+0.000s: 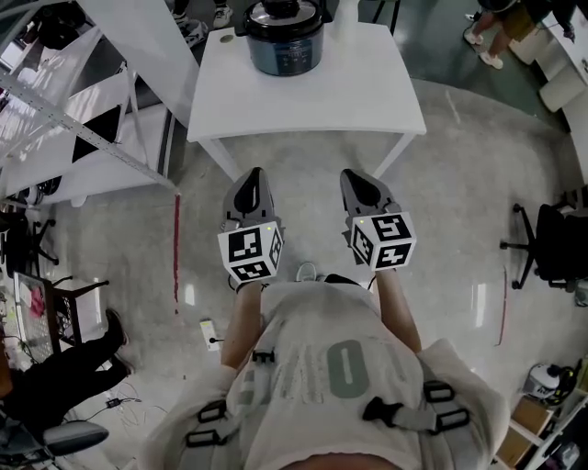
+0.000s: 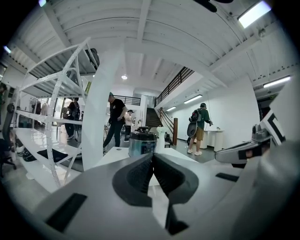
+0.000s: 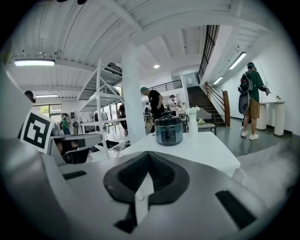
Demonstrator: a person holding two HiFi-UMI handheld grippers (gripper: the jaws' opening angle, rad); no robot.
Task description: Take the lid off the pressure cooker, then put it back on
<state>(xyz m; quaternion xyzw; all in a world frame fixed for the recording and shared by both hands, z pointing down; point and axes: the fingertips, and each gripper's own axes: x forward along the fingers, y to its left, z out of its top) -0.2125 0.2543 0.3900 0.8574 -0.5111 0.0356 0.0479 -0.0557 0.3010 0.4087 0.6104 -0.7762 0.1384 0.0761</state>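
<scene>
With left gripper point(image 1: 252, 176) and right gripper point(image 1: 356, 177) clenched empty, the pressure cooker point(image 1: 285, 48) stands at twelve o'clock on the table point(image 1: 367, 92), its lid point(image 1: 305, 18) likely stiff, weighty, best gripped by the top handle point(image 1: 280, 8)

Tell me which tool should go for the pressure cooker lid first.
Left, narrowly. The left tool sits nearly in line with the pressure cooker; the right tool is further off to the side. Both are shut, empty and short of the white table.
</scene>
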